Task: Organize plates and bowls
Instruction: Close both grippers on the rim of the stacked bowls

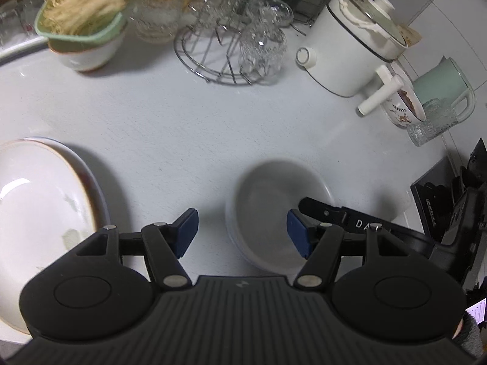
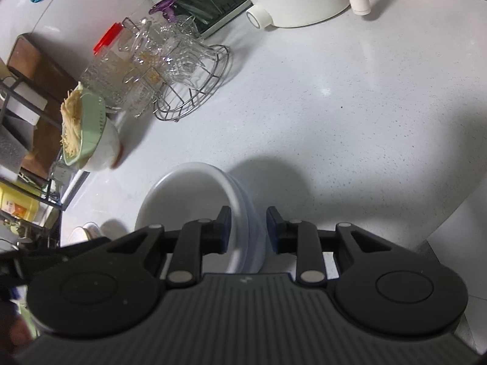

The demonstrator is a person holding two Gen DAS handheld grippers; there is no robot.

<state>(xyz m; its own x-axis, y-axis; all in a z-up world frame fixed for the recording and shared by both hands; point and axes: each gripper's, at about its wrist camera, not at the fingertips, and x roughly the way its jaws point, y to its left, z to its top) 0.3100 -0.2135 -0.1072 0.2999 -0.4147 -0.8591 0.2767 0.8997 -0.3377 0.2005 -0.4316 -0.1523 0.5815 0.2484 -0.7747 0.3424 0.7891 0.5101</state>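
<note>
Two nested white bowls (image 1: pixel 268 213) sit low on the white counter (image 1: pixel 182 127), blurred in the left wrist view. In the right wrist view my right gripper (image 2: pixel 249 225) straddles the right side of the bowl stack (image 2: pixel 182 200), one pad inside and one outside, shut on its rim. My left gripper (image 1: pixel 243 232) hangs open just left of the bowls; its right pad is over the bowl, and nothing is held. A finger of the right gripper (image 1: pixel 322 213) reaches into the bowls from the right. A stack of large white plates (image 1: pixel 39 213) lies at the left.
At the back stand a green colander on a white bowl (image 1: pixel 85 30), a wire rack of glassware (image 1: pixel 231 45), a white electric pot (image 1: pixel 350 51), a patterned bowl (image 1: pixel 404 106) and a green mug (image 1: pixel 441 85). A black rack (image 2: pixel 27 140) borders the counter's left end.
</note>
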